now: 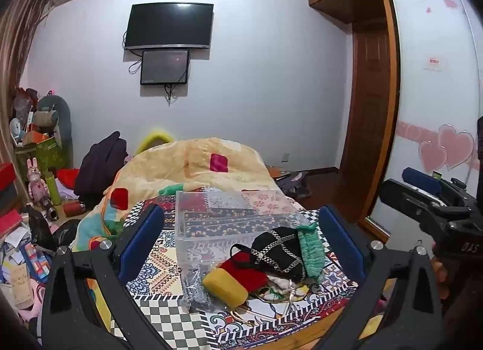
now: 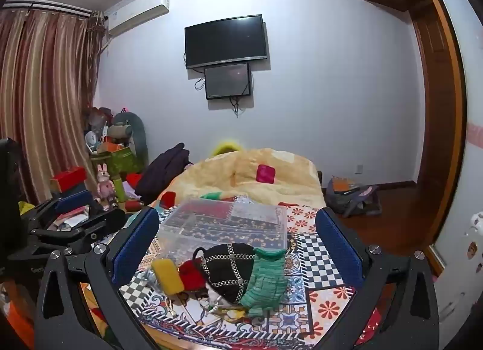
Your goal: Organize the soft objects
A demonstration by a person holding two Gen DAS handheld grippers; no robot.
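Note:
A pile of soft pouches lies on the patterned bed cover in front of a clear plastic box (image 1: 229, 217) (image 2: 226, 223): a yellow pouch (image 1: 225, 285) (image 2: 167, 276), a red one (image 1: 247, 271) (image 2: 191, 274), a black chain-trimmed bag (image 1: 280, 250) (image 2: 232, 268), a green knitted piece (image 1: 311, 250) (image 2: 265, 280) and a silver glitter pouch (image 1: 194, 285). My left gripper (image 1: 241, 241) is open and empty above the pile. My right gripper (image 2: 238, 247) is open and empty, also above the pile. The right gripper also shows at the right of the left wrist view (image 1: 437, 208).
A yellow quilt (image 1: 193, 165) (image 2: 262, 175) is heaped at the far end of the bed. Cluttered boxes, toys and bottles (image 1: 42, 175) (image 2: 105, 181) stand at the left. A wardrobe (image 1: 434, 78) and wooden floor (image 2: 392, 214) are at the right.

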